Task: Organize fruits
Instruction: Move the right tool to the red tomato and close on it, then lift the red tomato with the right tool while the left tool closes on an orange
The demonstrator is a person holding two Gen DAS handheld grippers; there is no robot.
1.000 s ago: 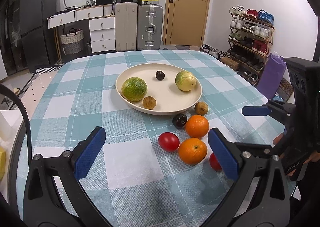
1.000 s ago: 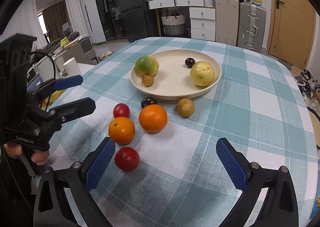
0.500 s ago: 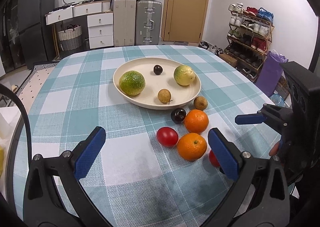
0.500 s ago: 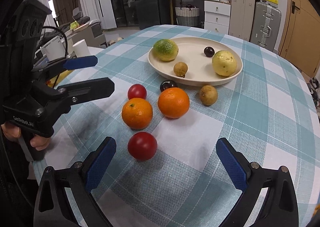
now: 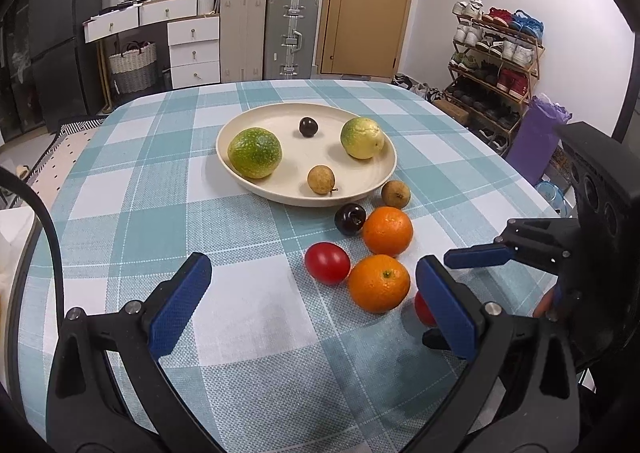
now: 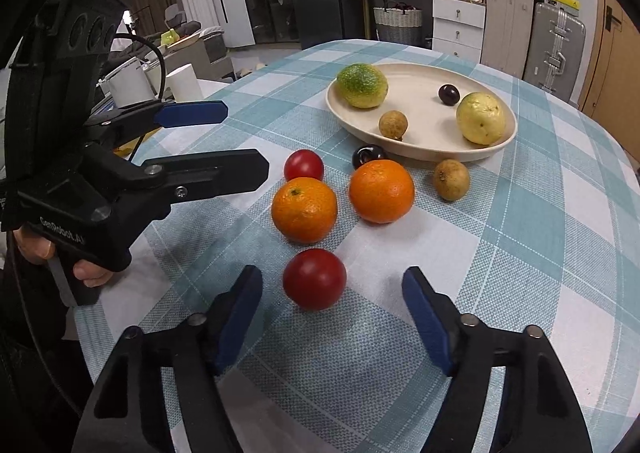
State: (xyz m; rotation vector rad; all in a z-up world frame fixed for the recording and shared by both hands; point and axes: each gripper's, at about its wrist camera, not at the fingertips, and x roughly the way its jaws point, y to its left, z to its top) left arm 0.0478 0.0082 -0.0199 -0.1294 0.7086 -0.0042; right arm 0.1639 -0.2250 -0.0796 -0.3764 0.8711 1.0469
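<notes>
Pointing the right gripper [image 6: 331, 279] down at the checked tablecloth [image 6: 520, 261], with its jaws just now closing partway but standing apart and pinching nothing. Framing the near tomato [image 6: 314, 279] between the two blue pads [image 6: 240, 305], touching it on neither side, leaving a small gap on the left and a bigger gap on the right. Seeing, just past that tomato, the left orange [image 6: 304, 209] and, close beside it, the right orange [image 6: 381, 190]. Finding, a bit farther on, the far tomato [image 6: 303, 165] just behind the left orange, the dark plum [image 6: 368, 155] peeking out from behind the right orange, and the brown fruit [image 6: 451, 179] off to the right, sitting on the cloth near the plate's rim. Looking farther out to the cream plate [image 6: 420, 151], carrying four fruits: the green fruit [image 6: 362, 85] on its left side, the little brown ball [image 6: 393, 125] at its near side, the small dark fruit [image 6: 448, 94] toward the back, and the yellow fruit [image 6: 480, 123] on its right side. Holding the left gripper [image 6: 245, 140] off to the left of the oranges, above the cloth, with its jaws spread wide and pinching nothing, pointing across toward the fruits. Gripping its black handle with a hand [image 6: 60, 257] far out at the left edge.
</notes>
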